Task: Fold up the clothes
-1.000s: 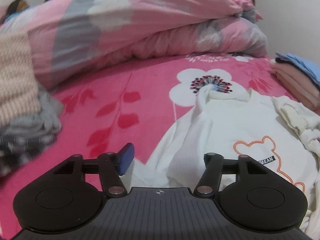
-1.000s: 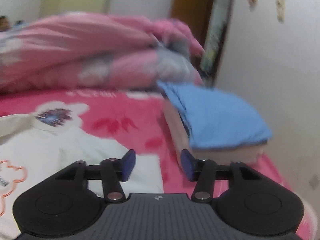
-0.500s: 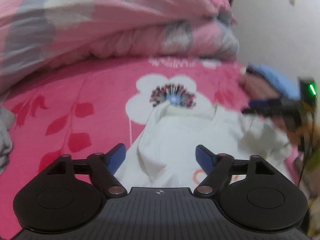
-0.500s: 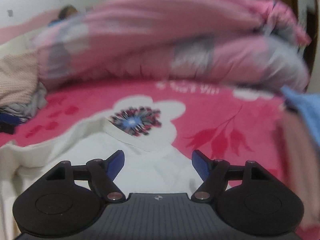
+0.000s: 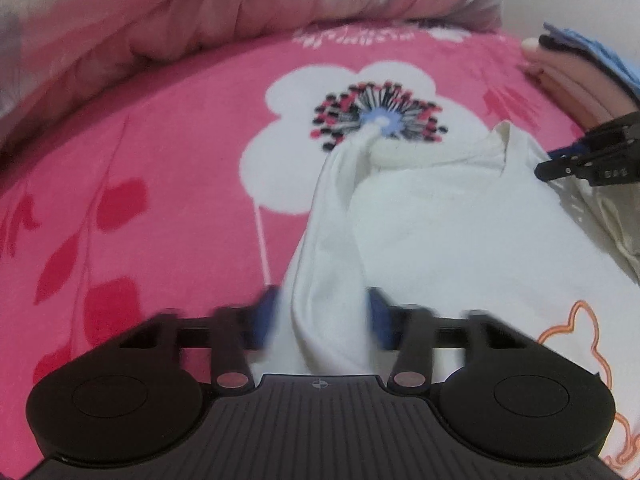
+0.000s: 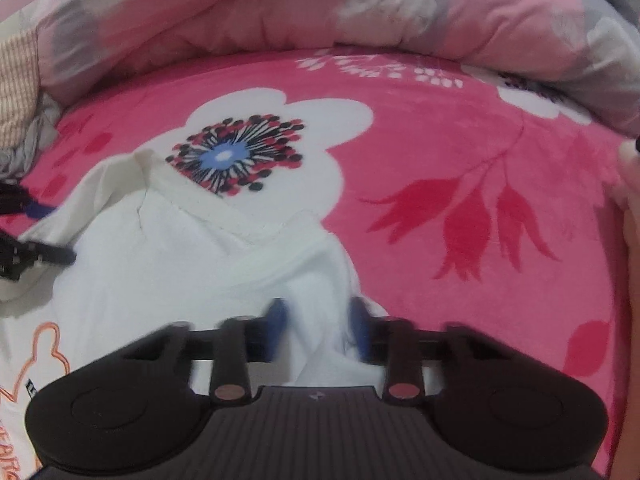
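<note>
A white shirt point(image 5: 440, 240) with an orange bear outline point(image 5: 576, 332) lies face up on the pink floral bedsheet point(image 5: 140, 160), collar point(image 5: 404, 156) pointing away. My left gripper point(image 5: 323, 318) is closing its blurred blue pads on a raised fold at the shirt's left shoulder, and the cloth fills the gap. My right gripper point(image 6: 318, 328) is closing the same way on the bunched right shoulder of the shirt point(image 6: 180, 264). Each gripper shows in the other's view, the right gripper point(image 5: 592, 160) at the right edge and the left gripper point(image 6: 24, 236) at the left edge.
A rolled pink and grey quilt point(image 5: 200, 20) runs along the back of the bed. A stack of folded clothes point(image 5: 580, 76) with a blue piece on top sits at the far right. A heap of unfolded clothes point(image 6: 16, 80) lies at the left.
Both grippers came down and in over the shirt's shoulders. Their jaws, wide half a second ago, have narrowed onto folds of white cloth. The right view swung from the folded stack to the shirt.
</note>
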`<control>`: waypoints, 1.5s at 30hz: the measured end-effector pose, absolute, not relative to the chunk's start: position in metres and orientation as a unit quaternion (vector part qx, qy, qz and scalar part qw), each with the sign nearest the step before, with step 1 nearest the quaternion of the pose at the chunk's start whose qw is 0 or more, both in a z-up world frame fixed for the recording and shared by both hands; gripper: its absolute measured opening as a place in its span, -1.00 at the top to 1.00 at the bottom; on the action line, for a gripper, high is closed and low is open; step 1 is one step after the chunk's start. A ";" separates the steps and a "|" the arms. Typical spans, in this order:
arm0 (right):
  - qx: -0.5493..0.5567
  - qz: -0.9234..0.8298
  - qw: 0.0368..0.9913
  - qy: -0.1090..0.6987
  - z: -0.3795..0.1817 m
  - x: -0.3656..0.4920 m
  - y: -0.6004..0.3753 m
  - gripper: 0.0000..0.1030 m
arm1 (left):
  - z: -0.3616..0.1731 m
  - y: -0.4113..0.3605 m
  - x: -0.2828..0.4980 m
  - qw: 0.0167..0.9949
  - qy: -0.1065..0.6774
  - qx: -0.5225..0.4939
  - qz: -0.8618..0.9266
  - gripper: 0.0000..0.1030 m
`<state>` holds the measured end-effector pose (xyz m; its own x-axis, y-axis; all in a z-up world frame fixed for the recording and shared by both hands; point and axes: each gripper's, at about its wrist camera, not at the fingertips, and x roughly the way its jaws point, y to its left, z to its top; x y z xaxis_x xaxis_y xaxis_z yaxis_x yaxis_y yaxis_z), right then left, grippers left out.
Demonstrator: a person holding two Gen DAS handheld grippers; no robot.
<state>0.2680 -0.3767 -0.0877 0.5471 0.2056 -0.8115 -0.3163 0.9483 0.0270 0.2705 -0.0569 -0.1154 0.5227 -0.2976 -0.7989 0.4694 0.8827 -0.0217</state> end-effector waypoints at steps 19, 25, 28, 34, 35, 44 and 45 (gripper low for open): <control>-0.129 0.062 0.940 0.309 -0.035 0.328 -0.336 0.95 | -0.095 -0.003 0.306 0.915 0.388 0.008 -0.108 0.88; -0.038 0.158 0.905 0.394 -0.062 0.356 -0.349 -0.23 | -0.116 0.006 0.311 0.906 0.408 -0.013 -0.115 0.87; -0.035 0.159 0.890 0.425 -0.079 0.367 -0.354 -0.38 | -0.116 0.009 0.310 0.907 0.405 -0.016 -0.117 0.87; -0.079 0.177 0.858 0.476 -0.098 0.358 -0.338 -0.37 | -0.119 0.015 0.306 0.912 0.390 -0.033 -0.120 0.86; -0.094 0.174 0.859 0.472 -0.096 0.350 -0.332 -0.02 | -0.119 0.016 0.305 0.914 0.387 -0.036 -0.121 0.87; -0.241 0.118 0.896 0.354 -0.077 0.308 -0.292 0.72 | -0.092 0.017 0.297 0.939 0.325 -0.042 -0.104 0.90; -0.241 0.112 0.900 0.347 -0.076 0.310 -0.293 0.72 | -0.092 0.018 0.300 0.940 0.323 -0.042 -0.099 0.90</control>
